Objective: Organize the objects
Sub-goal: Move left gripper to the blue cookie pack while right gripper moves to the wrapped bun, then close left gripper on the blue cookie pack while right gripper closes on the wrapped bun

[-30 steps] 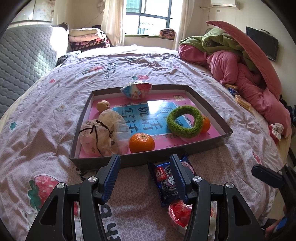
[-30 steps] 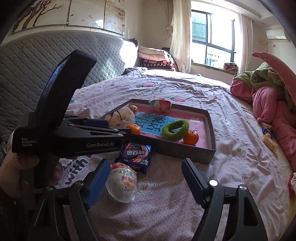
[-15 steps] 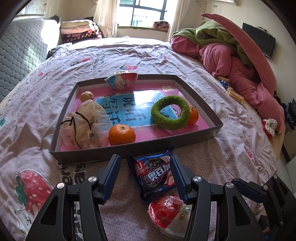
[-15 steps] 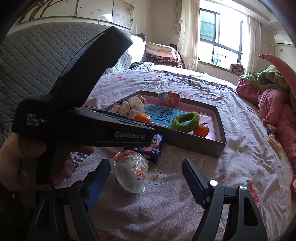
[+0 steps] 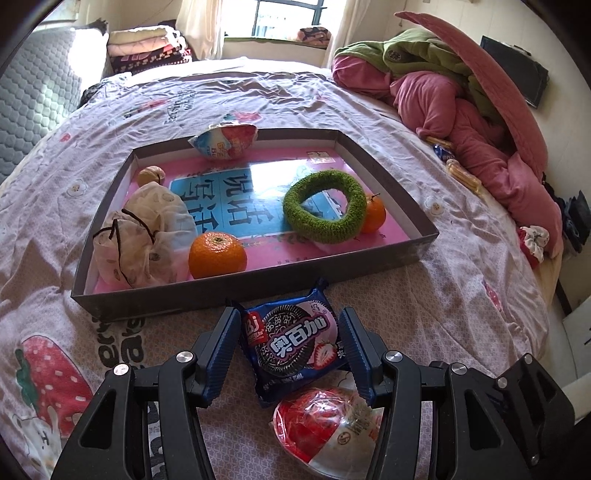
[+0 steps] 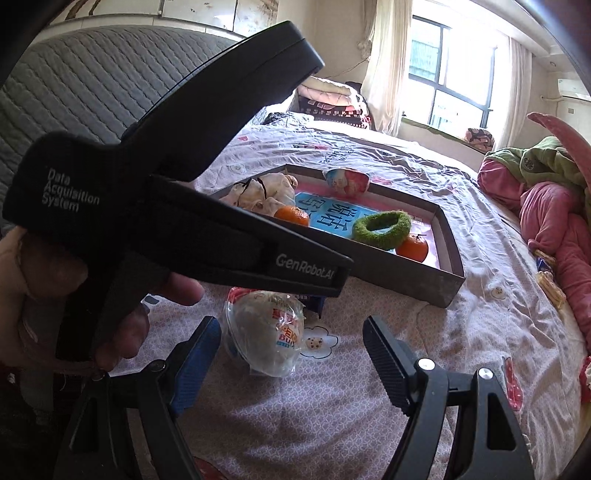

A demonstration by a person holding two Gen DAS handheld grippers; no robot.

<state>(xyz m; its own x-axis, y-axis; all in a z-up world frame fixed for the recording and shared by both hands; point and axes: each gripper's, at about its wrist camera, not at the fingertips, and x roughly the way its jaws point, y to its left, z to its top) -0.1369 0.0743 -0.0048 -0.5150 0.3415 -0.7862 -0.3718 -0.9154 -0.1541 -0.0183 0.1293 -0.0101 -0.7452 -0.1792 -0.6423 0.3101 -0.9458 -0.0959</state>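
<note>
Left wrist view: the cookie packet (image 5: 293, 341) is framed low centre by the left gripper (image 5: 288, 350), jaws apart, unclamped, for pickup. Right wrist view: the wrapped bun (image 6: 267, 332) is approached lower centre by the right gripper (image 6: 295, 358), spread wide; the tray (image 6: 439, 291) is waiting above.

Daylight pours through a curtained window (image 5: 284, 18) onto a bed (image 5: 258, 92) spread with a pale pink printed cover. A grey quilted headboard (image 6: 74, 81) backs it, folded blankets (image 5: 144, 51) are stacked at its far corner, and pink and green bedding (image 5: 461, 96) is heaped along one edge.
</note>
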